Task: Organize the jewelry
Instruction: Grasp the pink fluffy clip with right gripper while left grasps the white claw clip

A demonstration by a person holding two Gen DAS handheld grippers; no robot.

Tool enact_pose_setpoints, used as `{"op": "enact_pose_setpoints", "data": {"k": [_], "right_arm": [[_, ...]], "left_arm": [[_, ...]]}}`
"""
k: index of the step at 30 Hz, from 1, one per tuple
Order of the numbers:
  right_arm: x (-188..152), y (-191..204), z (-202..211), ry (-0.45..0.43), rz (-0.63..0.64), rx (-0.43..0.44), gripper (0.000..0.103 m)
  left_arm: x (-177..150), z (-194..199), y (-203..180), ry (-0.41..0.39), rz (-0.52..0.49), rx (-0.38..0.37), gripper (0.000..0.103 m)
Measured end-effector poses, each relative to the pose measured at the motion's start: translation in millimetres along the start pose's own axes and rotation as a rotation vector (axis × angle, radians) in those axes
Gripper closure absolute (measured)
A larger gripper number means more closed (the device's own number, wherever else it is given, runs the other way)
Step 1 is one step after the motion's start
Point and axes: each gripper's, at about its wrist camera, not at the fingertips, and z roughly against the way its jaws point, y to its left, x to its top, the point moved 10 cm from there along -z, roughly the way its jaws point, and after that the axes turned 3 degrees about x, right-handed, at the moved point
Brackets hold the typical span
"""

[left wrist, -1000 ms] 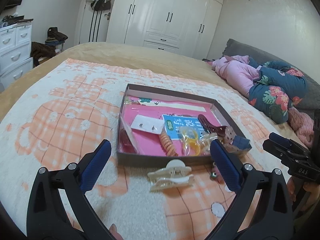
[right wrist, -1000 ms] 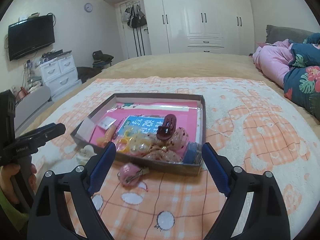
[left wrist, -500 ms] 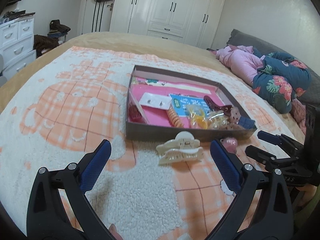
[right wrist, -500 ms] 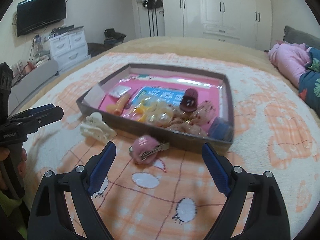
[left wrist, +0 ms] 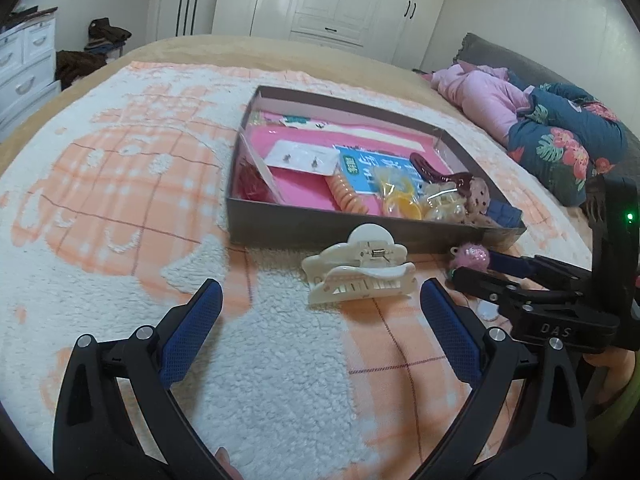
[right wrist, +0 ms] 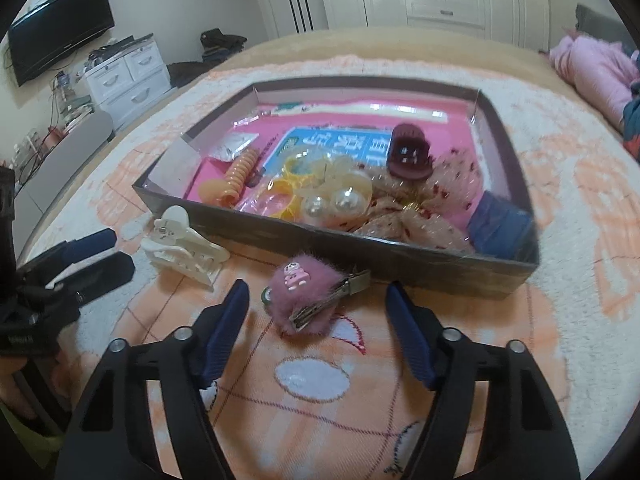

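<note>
A shallow grey box (left wrist: 304, 232) (right wrist: 400, 256) with a pink floor holds hair clips, an orange spiral tie, pearls and an earring card. A white claw clip (left wrist: 360, 270) (right wrist: 182, 246) lies on the blanket in front of the box. A pink fuzzy hair clip (right wrist: 308, 298) (left wrist: 472, 256) lies to its right. My left gripper (left wrist: 320, 320) is open and empty, just short of the white clip. My right gripper (right wrist: 318, 308) is open, its blue fingers on either side of the pink clip, not touching it.
The box sits on an orange and white fleece blanket (left wrist: 120, 184) spread over a bed. Pink and floral bedding (left wrist: 552, 128) is piled at the right. White drawers (right wrist: 124, 76) and a TV (right wrist: 60, 32) stand beyond the bed's left edge.
Both grippers have moved forward and down toward the blanket. The white clip now sits close before the left gripper, and the pink clip lies between the right gripper's fingers.
</note>
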Motion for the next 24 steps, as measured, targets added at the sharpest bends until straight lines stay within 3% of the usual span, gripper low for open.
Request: {"op": "enact_pose_setpoints", "data": {"k": [3,20,24], "right_arm": [[-1,-2,-2,0.002,-0.015,-0.001,0.047],[-10,-21,28,-0.052,-0.072,0.013,0.049],[-14,-21,36,-0.058,-0.062,0.002,0.049]], "left_arm": [[0,-9,-4,0.022,0.01,-0.01,0.012],[4,-45,-17,0.1,0.004,-0.003,0.012],[5,-47,-22,0.103,-0.017,-0.001,0.028]]}}
